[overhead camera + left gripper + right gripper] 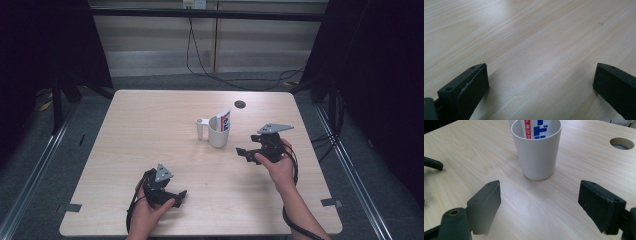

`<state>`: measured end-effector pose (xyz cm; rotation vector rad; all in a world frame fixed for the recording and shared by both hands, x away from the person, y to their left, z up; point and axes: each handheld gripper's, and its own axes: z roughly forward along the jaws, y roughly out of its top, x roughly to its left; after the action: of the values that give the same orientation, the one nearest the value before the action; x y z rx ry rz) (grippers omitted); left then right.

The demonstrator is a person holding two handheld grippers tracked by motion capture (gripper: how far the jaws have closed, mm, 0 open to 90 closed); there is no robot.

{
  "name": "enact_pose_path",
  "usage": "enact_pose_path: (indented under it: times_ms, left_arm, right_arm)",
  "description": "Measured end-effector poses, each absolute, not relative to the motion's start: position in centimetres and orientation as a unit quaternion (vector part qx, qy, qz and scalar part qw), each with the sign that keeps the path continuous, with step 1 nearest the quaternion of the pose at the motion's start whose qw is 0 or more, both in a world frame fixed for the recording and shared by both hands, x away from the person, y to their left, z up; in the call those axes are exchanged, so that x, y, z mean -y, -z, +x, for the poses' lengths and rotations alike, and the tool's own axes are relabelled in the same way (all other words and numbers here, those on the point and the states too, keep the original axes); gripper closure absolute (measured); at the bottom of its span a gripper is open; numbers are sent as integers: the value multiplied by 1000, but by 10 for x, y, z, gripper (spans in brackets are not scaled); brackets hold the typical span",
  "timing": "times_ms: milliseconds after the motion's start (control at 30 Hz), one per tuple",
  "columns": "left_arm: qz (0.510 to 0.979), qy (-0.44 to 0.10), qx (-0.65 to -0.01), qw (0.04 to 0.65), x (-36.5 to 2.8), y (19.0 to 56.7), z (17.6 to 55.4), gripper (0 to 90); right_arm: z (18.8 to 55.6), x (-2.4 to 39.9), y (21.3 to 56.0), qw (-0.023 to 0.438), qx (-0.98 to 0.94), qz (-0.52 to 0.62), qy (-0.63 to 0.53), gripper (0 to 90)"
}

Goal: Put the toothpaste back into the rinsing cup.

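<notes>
We see the white cup (537, 152) upright, straight ahead of the right tool (539, 207), the nearer one, released wide and empty.

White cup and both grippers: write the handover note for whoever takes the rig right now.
Right gripper: jaws open, nothing between them, pointed at the white cup and a little short of it.
Left gripper: jaws open, empty, low over bare table near the person's edge.
Things: the cup stands upright right of the table's middle, with a tube with red and blue print standing inside it. A second white piece stands just left of the cup; what it is I cannot tell.
Done: the tube is in the cup.
Left: unclear; the right gripper seems lined up to take the cup.
</notes>
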<state>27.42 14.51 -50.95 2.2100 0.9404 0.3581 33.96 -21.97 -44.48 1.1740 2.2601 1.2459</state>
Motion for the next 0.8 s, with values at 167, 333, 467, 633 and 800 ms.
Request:
enact_pose_path:
  times_ms: [167, 333, 467, 633, 800]
  left_arm:
    - [853, -138, -363, 349, -145, 510, 274, 0]
    - [853, -139, -363, 349, -145, 510, 274, 0]
    - [853, -138, -363, 349, -145, 510, 274, 0]
    - [853, -138, -363, 349, -145, 509, 274, 0]
    - [853, -138, -363, 349, -145, 510, 274, 0]
  right_arm:
    - [334, 225, 447, 147, -789, 410, -434, 176]
    - [330, 231, 451, 144, -789, 411, -434, 176]
    - [326, 236, 454, 141, -788, 413, -435, 175]
    - [321, 243, 460, 139, -787, 417, -432, 175]
    - [315, 250, 466, 139, -784, 422, -434, 175]
